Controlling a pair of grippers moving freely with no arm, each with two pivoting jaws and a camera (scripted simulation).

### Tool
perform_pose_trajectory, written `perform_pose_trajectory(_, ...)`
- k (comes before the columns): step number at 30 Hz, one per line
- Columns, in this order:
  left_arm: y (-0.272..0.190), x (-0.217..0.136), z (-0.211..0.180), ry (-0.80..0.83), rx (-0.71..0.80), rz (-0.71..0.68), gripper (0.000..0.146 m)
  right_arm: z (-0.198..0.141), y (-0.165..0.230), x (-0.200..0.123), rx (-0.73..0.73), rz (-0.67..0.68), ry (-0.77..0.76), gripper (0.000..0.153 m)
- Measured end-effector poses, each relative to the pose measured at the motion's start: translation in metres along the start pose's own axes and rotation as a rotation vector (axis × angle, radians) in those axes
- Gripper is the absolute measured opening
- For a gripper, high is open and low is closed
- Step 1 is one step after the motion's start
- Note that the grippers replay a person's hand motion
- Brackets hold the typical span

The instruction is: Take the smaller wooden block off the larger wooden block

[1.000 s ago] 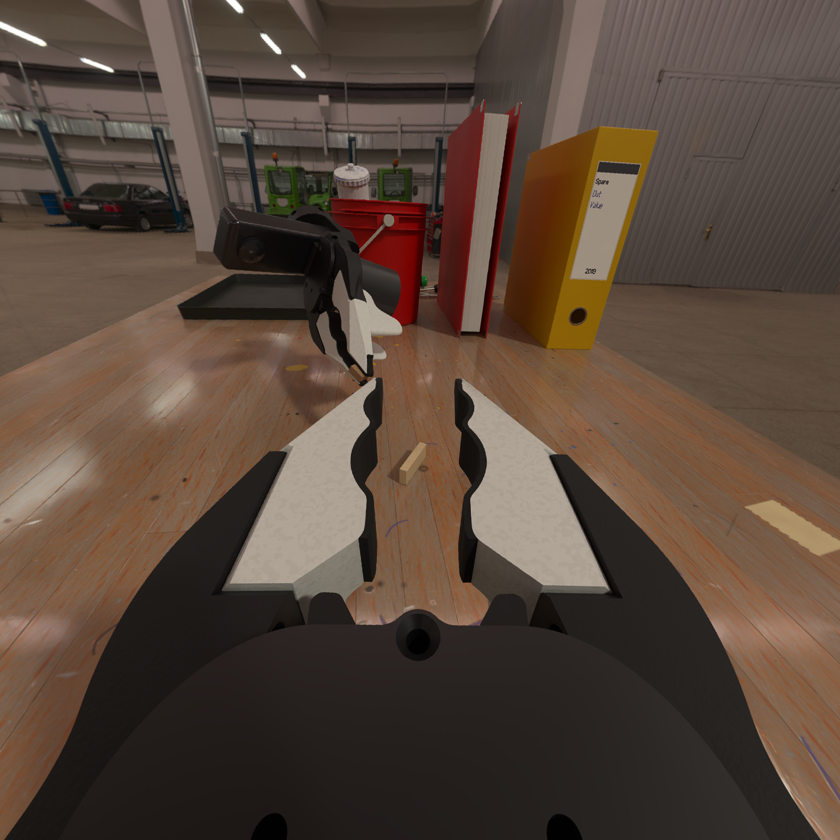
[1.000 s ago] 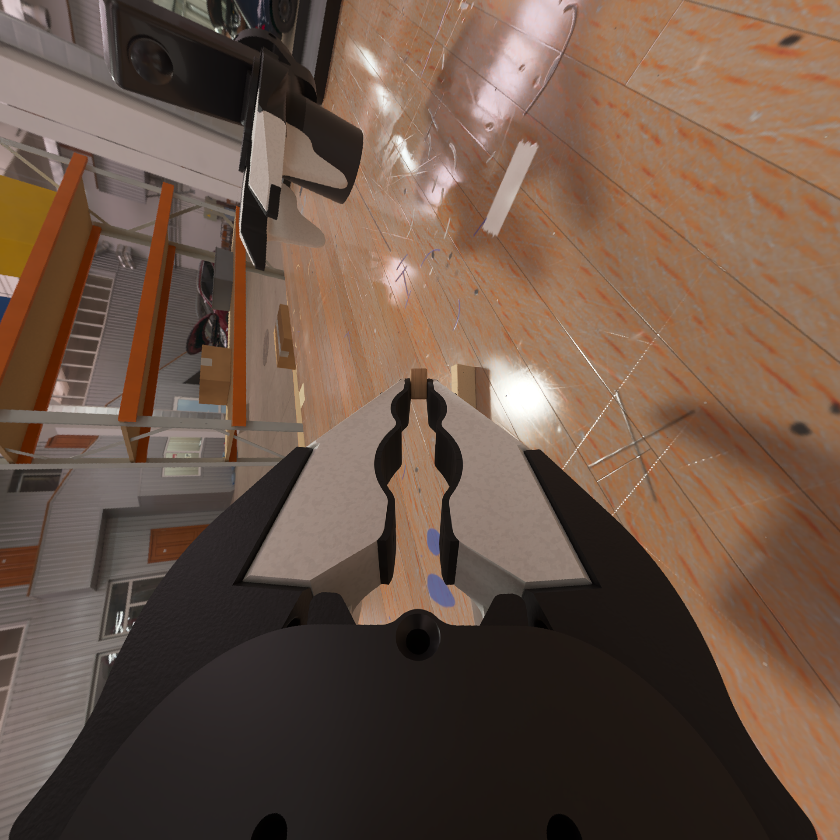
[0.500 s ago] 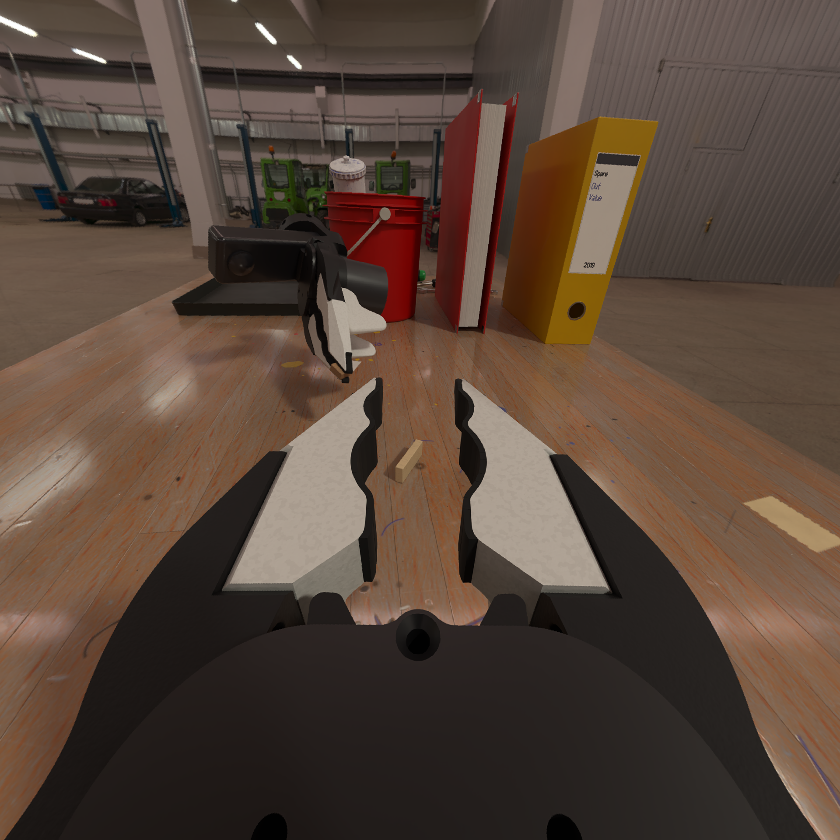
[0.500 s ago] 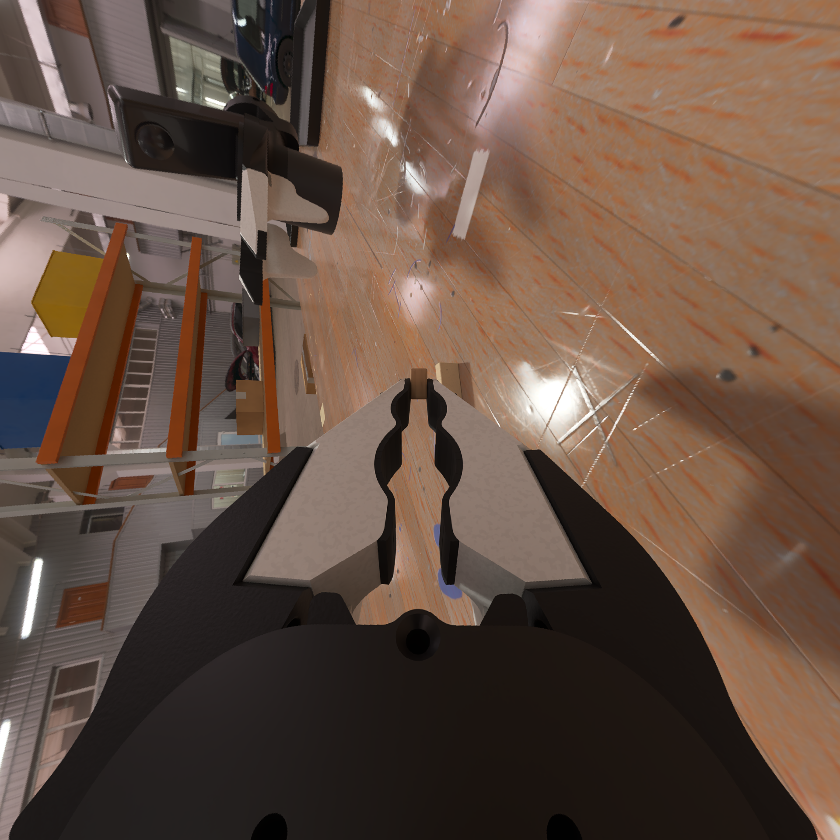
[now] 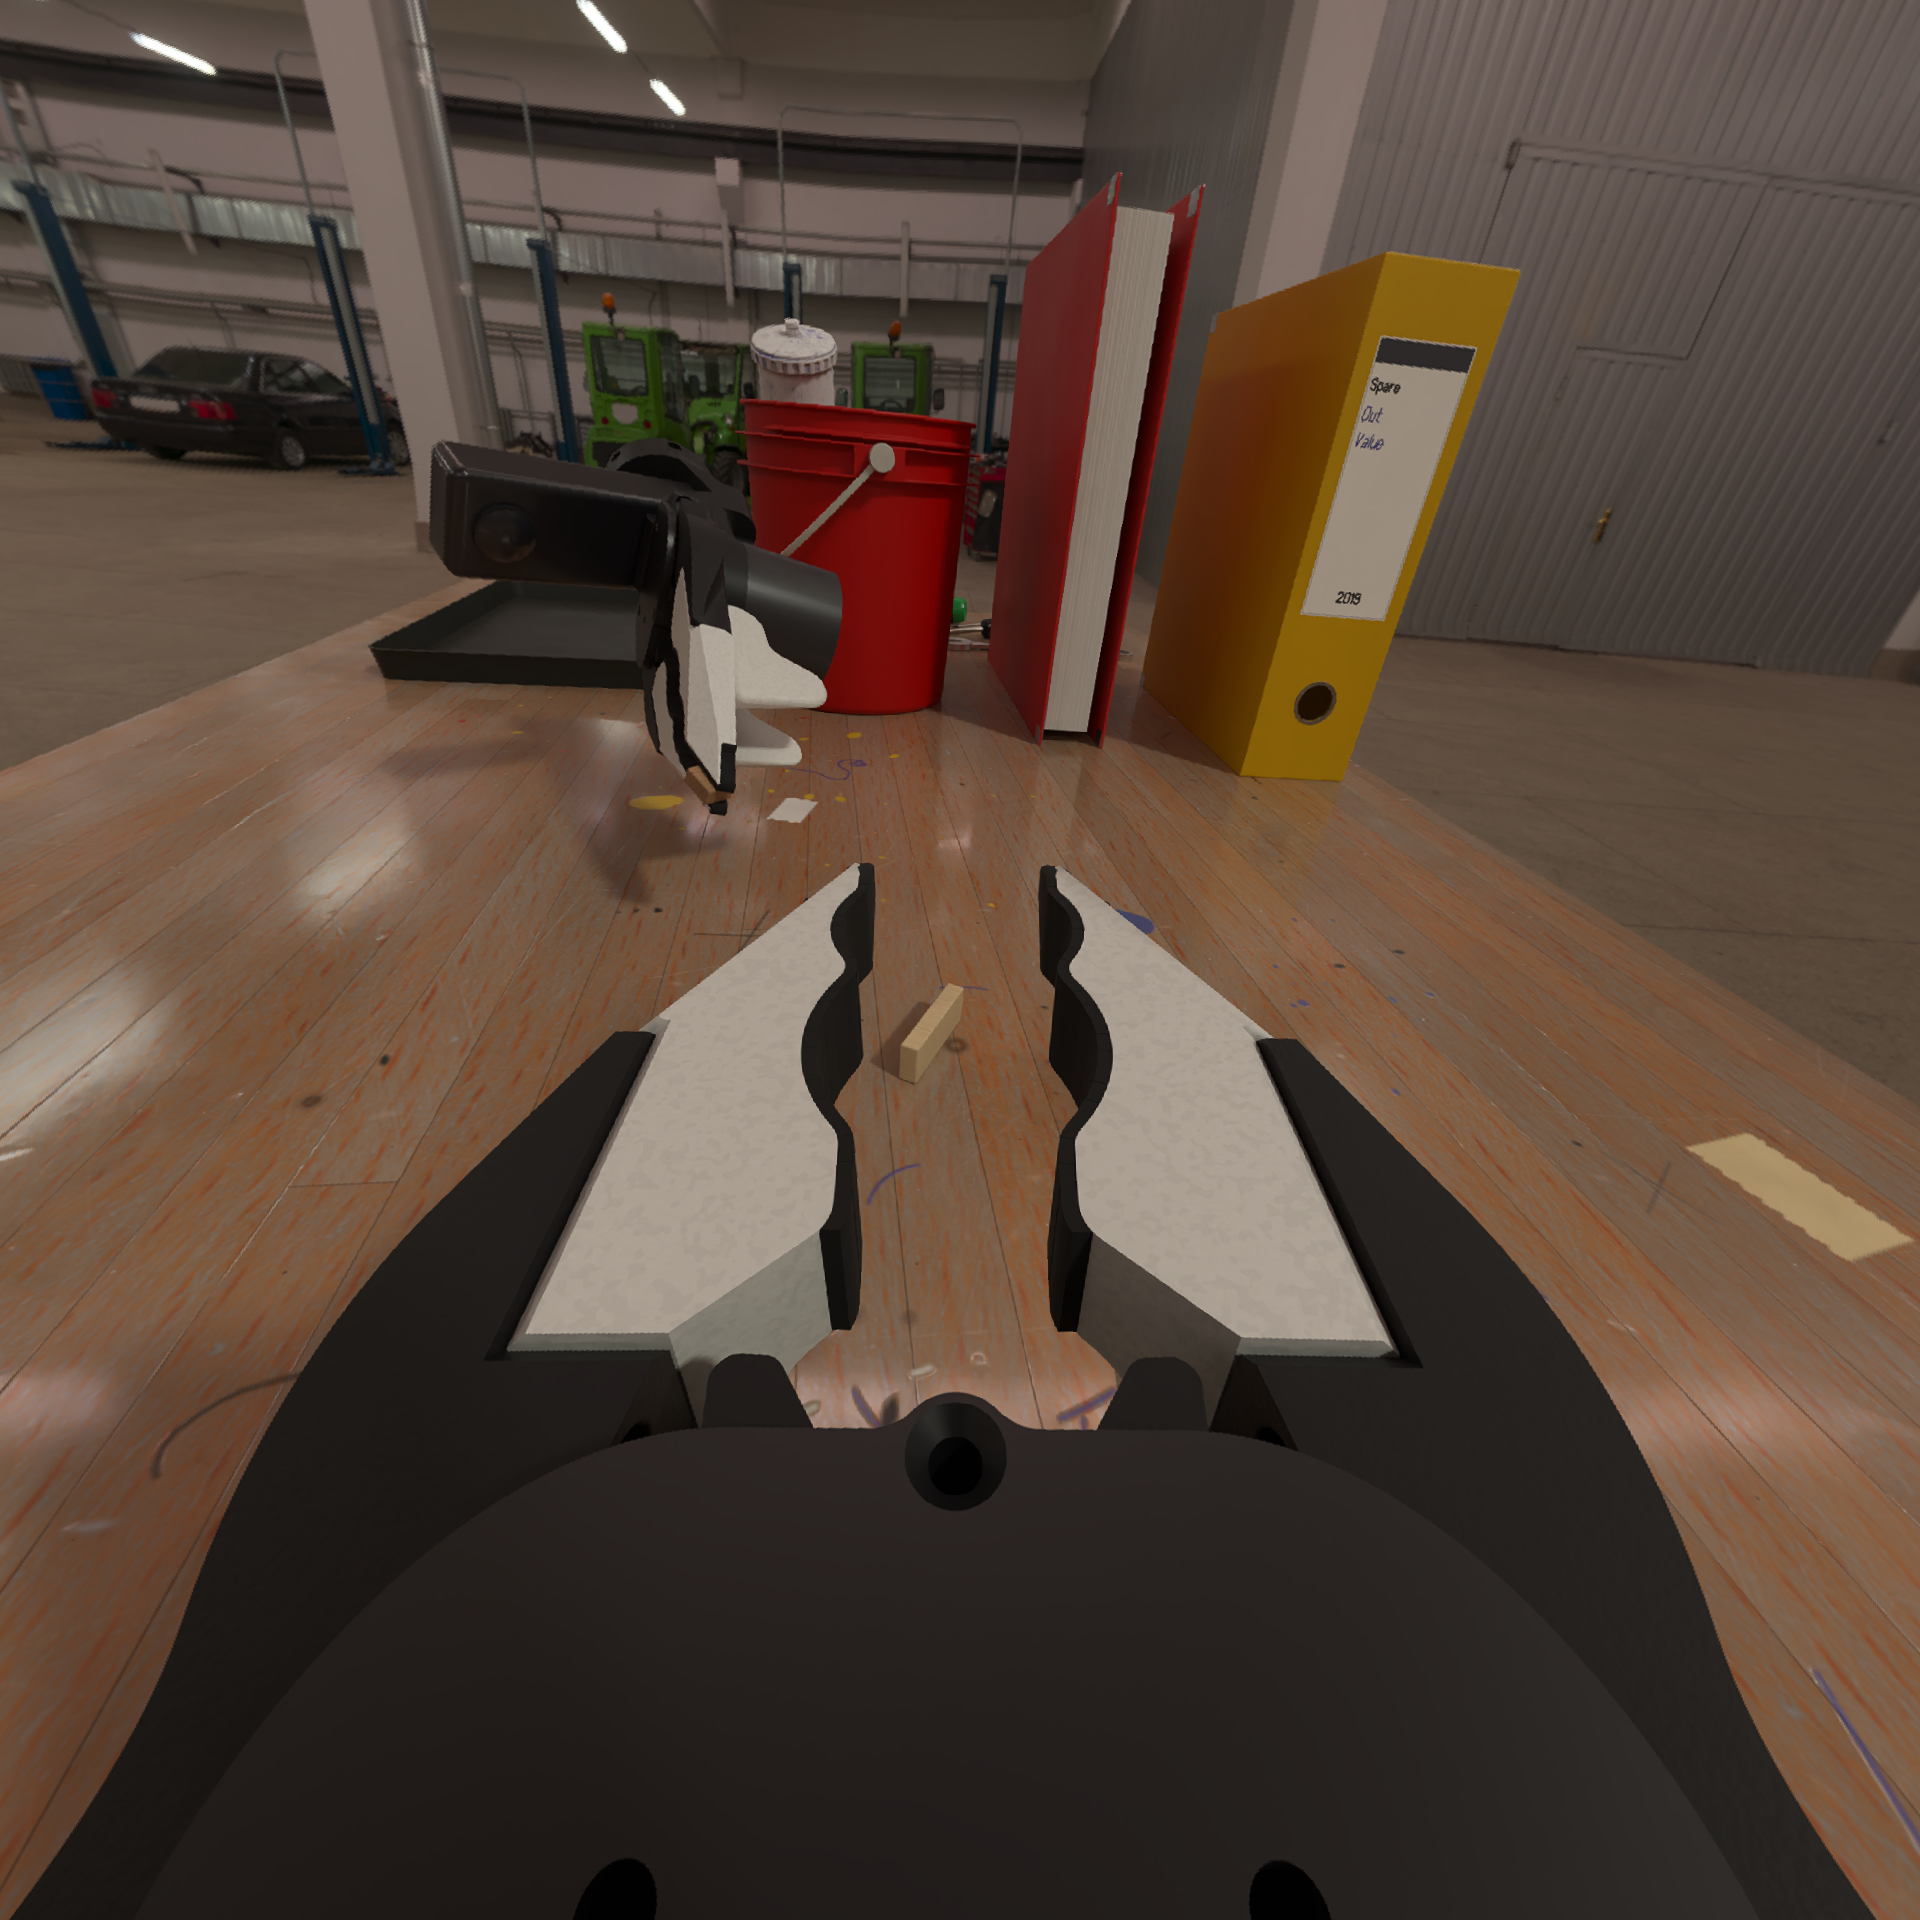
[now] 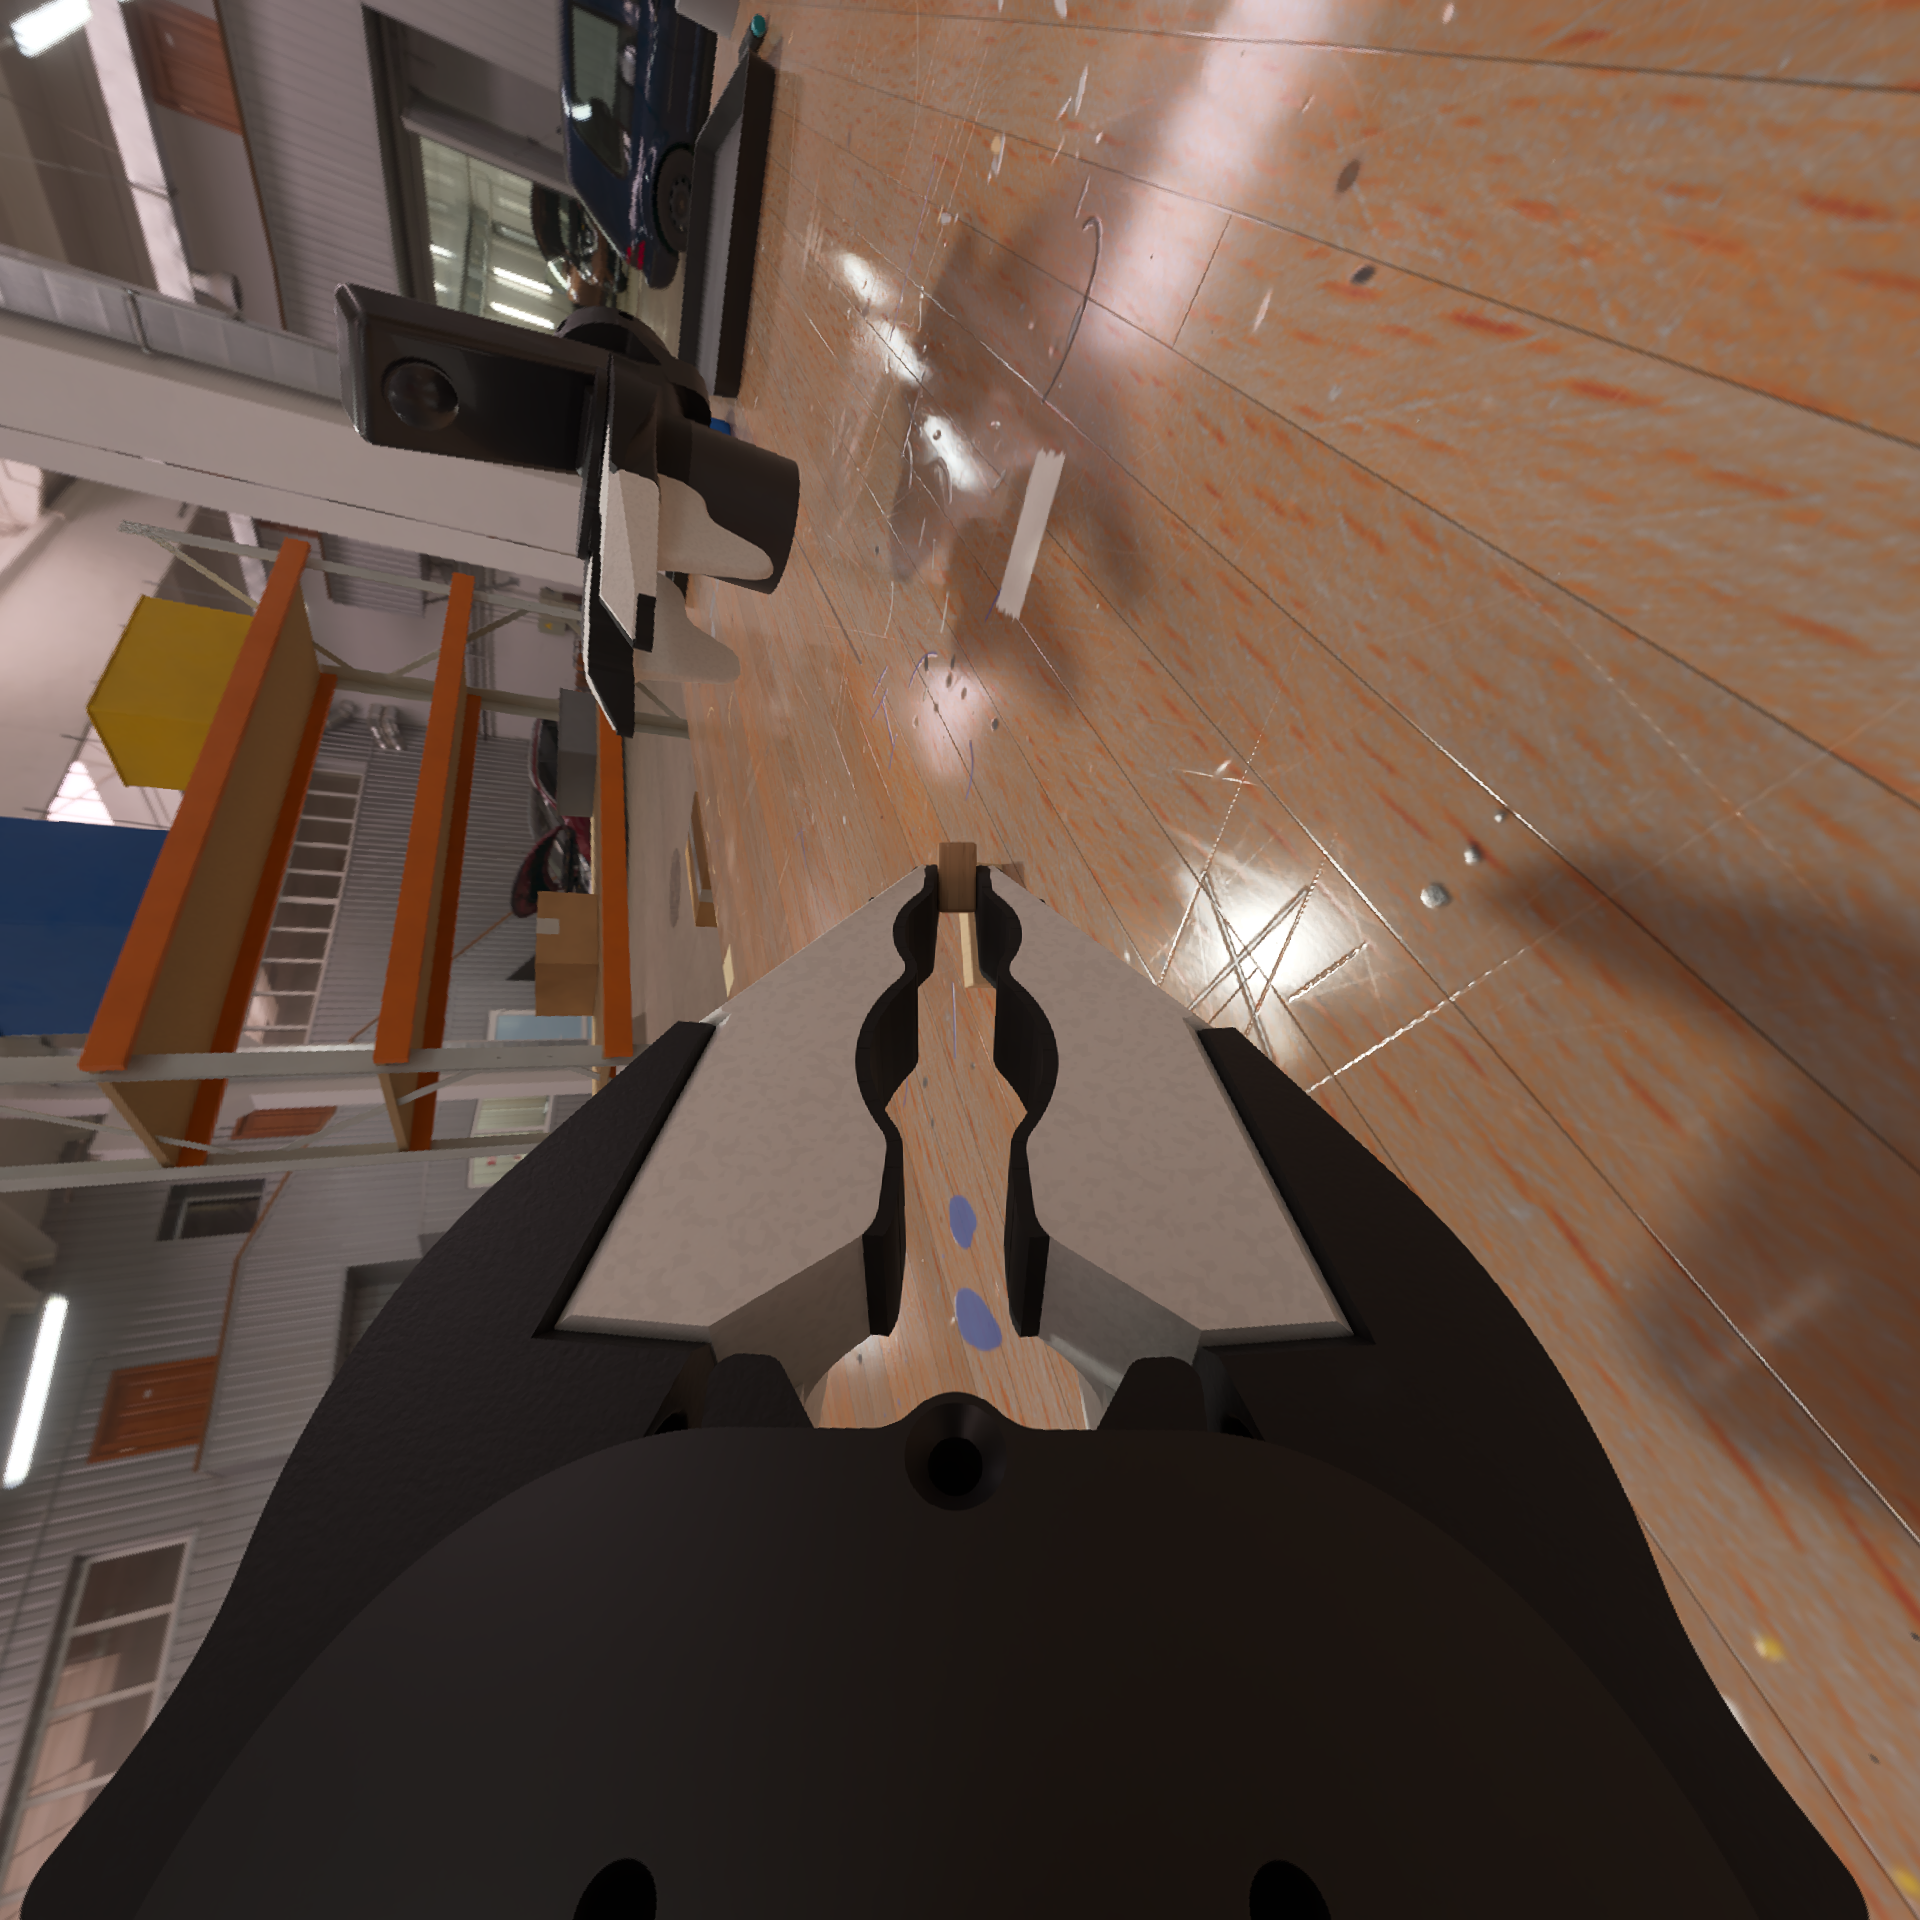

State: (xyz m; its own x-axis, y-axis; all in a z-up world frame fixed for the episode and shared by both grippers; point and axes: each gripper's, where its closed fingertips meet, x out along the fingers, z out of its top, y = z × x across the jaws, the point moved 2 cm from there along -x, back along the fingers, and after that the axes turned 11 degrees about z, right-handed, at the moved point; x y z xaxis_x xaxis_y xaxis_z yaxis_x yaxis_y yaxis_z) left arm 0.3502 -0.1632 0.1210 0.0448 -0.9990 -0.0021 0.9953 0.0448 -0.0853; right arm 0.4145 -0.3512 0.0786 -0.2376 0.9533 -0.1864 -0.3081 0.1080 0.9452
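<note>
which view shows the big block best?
Left wrist view: the large block lies whole on the table, framed by the open left hand-held gripper. In the right wrist view only a sliver shows behind the right hand-held gripper and small block.

**Glossy boards, matt plastic, bare wood**

The table is varnished plank wood, orange-brown, glossy enough to throw back the ceiling lights, and scratched and paint-flecked. The left gripper has a matt black plastic shell with a faint grain; its fingers are faced in speckled, chalky off-white with smooth black inner edges. The larger wooden block is pale, unfinished wood. The smaller wooden block is darker raw wood. The bucket looks smooth red plastic; the tray is matt black.
</note>
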Motion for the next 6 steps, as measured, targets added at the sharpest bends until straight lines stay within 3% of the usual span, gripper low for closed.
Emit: perform_pose_trajectory(6, -0.0006, 0.0009, -0.0011, 0.005, -0.001, -0.004, 0.031, -0.0001, 0.0034, -0.0036, -0.037, -0.015, -0.006, 0.006)
